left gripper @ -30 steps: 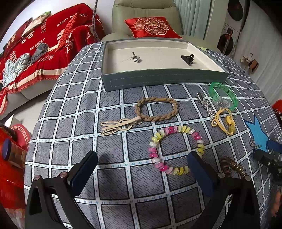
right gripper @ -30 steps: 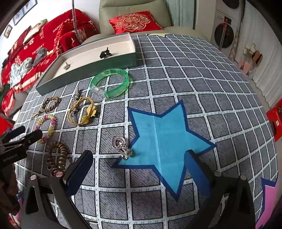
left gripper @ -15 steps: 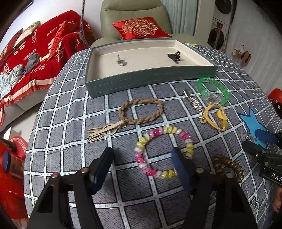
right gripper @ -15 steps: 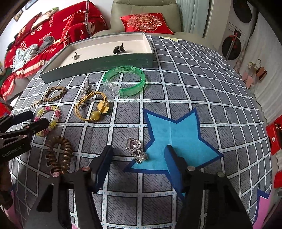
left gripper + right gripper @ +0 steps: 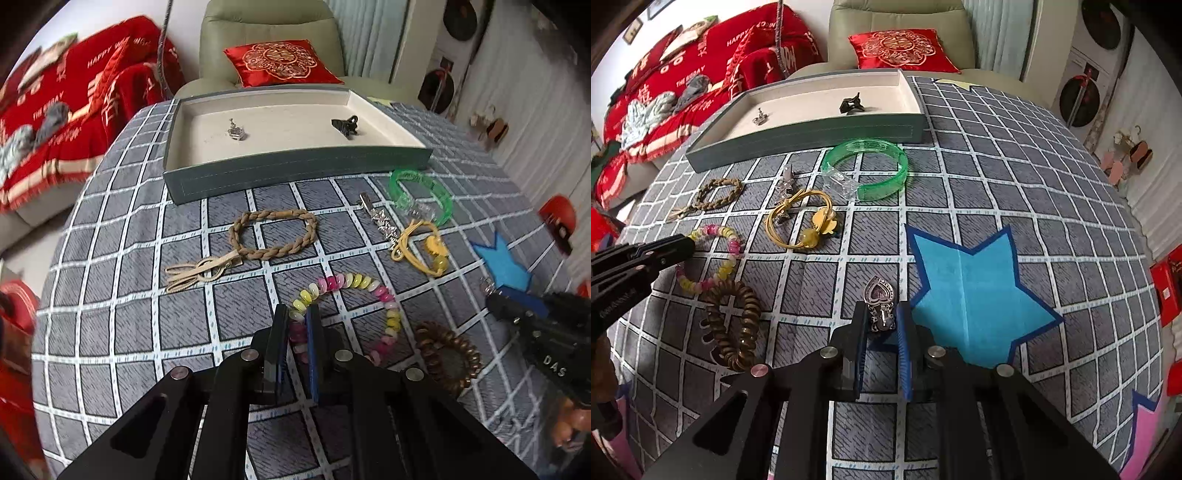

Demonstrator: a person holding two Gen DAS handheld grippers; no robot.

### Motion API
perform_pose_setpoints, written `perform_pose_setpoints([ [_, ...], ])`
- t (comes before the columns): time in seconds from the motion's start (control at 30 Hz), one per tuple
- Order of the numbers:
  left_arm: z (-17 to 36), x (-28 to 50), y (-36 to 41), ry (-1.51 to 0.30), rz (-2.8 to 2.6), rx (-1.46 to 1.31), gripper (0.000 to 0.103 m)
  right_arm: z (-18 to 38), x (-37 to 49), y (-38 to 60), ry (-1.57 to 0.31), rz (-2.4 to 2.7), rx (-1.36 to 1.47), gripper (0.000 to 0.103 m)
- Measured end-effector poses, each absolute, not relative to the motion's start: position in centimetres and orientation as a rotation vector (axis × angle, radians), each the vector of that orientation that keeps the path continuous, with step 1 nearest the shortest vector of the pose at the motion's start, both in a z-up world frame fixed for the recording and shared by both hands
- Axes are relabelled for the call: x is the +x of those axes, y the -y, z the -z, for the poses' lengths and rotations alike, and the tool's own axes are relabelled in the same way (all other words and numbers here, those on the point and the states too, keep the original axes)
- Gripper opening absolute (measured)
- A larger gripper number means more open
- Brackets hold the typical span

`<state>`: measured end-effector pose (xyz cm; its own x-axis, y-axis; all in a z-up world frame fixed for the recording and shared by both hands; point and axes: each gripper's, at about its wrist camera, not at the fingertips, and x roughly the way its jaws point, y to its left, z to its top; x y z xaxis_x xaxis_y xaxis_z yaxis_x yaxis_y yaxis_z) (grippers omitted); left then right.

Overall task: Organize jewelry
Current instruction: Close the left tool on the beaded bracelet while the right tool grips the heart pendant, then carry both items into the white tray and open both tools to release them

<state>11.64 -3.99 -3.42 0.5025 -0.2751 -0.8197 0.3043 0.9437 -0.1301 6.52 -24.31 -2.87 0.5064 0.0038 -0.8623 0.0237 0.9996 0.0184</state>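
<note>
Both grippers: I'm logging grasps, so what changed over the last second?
The left gripper has just been closing, now shut on the bead bracelet. The right gripper has just been closing, now shut on the heart clip. Tray, green bangle and the other pieces lie as before.

Tray [image 5: 295, 173] behind bracelets; beaded bracelet [image 5: 354, 284] before braided bracelet [image 5: 273, 236]; coil tie [image 5: 448, 354] right.
</note>
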Motion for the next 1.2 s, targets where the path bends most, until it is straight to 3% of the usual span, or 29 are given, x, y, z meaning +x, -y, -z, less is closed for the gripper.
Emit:
perform_pose_setpoints([
  [0.63,-1.9,11.3,1.4,-0.889,0.387,-0.071,0.026,-2.1,6.2,26.3,-0.938,-0.039,0.167,0.017],
  [1.2,-7.0,17.6,0.2,-0.817,0.364,-0.072,0.026,-8.3,15.5,25.1,-0.865,-0.131,0.144,0.017],
])
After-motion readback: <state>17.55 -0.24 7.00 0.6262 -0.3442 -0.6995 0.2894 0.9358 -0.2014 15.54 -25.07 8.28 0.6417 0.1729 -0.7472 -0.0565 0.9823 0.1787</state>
